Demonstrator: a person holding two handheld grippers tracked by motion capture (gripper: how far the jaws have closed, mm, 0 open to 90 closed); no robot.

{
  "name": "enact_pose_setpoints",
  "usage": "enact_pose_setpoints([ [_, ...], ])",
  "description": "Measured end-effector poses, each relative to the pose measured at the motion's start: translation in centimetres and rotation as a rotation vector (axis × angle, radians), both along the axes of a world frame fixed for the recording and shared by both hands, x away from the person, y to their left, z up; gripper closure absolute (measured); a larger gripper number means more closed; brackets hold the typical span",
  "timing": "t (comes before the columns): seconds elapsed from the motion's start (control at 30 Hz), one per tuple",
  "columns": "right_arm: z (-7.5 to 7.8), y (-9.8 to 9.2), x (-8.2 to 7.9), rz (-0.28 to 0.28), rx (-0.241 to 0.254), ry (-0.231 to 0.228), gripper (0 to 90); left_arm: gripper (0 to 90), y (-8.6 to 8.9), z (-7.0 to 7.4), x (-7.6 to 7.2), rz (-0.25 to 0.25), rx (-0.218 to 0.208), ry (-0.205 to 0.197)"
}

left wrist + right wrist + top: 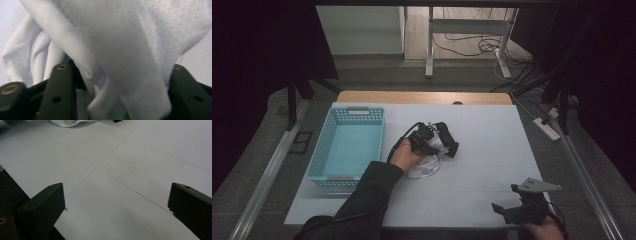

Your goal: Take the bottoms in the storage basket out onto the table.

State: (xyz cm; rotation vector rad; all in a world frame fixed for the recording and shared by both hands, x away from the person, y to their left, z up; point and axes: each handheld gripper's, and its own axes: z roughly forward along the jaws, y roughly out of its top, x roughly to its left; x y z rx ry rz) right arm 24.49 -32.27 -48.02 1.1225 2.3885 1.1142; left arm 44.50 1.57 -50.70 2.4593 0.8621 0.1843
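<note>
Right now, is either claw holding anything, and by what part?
The white cloth lies bunched between the left claw's jaws; whether they grip it cannot be told. The right claw holds nothing.

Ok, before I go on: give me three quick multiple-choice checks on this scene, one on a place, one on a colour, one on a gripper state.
1. Where does the basket stand on the table?
A. left side
B. right side
C. near the right gripper

2. What colour is the cloth at the left gripper?
A. red
B. white
C. black

3. How do the right gripper jaws stand?
A. clamped on the cloth
C. shut on nothing
B. open, nothing between them

Key: 1 A, the high view shows it left of the cloth. 2 B, the left gripper view shows white fabric. 3 B, its own view shows bare table between wide jaws.
</note>
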Motion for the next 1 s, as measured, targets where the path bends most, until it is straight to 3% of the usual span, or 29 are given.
enact_pose_setpoints([
  [0.37, 0.0, 0.0, 0.0, 0.001, -0.002, 0.001, 1.4, 27.2, 0.3, 0.4, 0.1, 0.028, -0.009, 0.016],
  [0.7, 0.0, 0.1, 0.0, 0.003, -0.004, 0.003, 1.4, 8.3, 0.4, 1.4, -0.5, 0.009, 0.003, 0.021],
  [1.0, 0.0, 0.1, 0.0, 0.002, -0.005, 0.004, 1.4, 0.7, 1.0, 1.8, -0.6, 0.002, -0.026, 0.030],
])
